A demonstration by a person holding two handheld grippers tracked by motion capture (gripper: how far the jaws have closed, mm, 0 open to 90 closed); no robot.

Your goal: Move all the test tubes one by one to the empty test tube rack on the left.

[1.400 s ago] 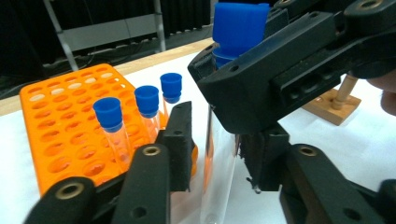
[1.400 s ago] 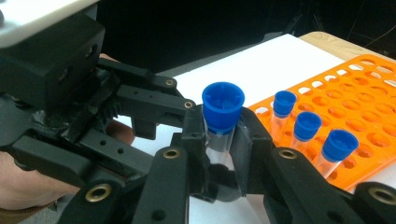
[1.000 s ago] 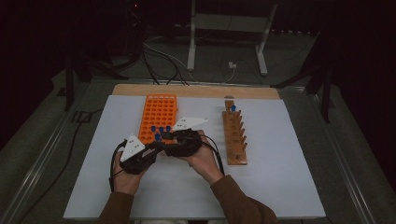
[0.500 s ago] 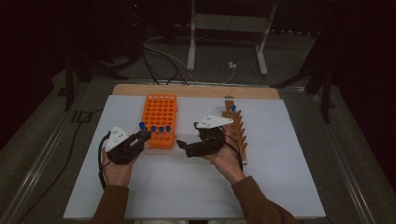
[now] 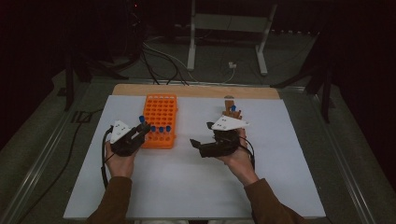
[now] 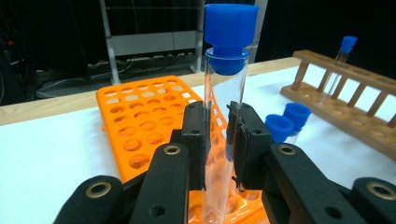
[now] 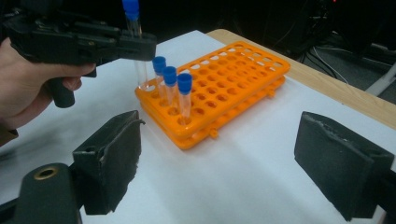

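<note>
Gripping a capped tube (image 6: 224,116), left tongs (image 6: 219,140) beside orange rack (image 6: 140,116)

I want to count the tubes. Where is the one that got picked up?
In the high view the held tube is at the left, clamped upright in the left tool, at the orange rack's near left corner, beside three tubes standing in it.

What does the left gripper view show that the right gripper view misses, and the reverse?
Left gripper view: the brown wooden tube rack with one blue-capped tube, and the left gripper pads pressed on the clear glass tube with a blue cap.
Right gripper view: the right gripper with jaws wide apart and nothing between them, and three blue-capped tubes standing in a row.
Both: the orange plastic rack on the white table sheet, and that held tube.
</note>
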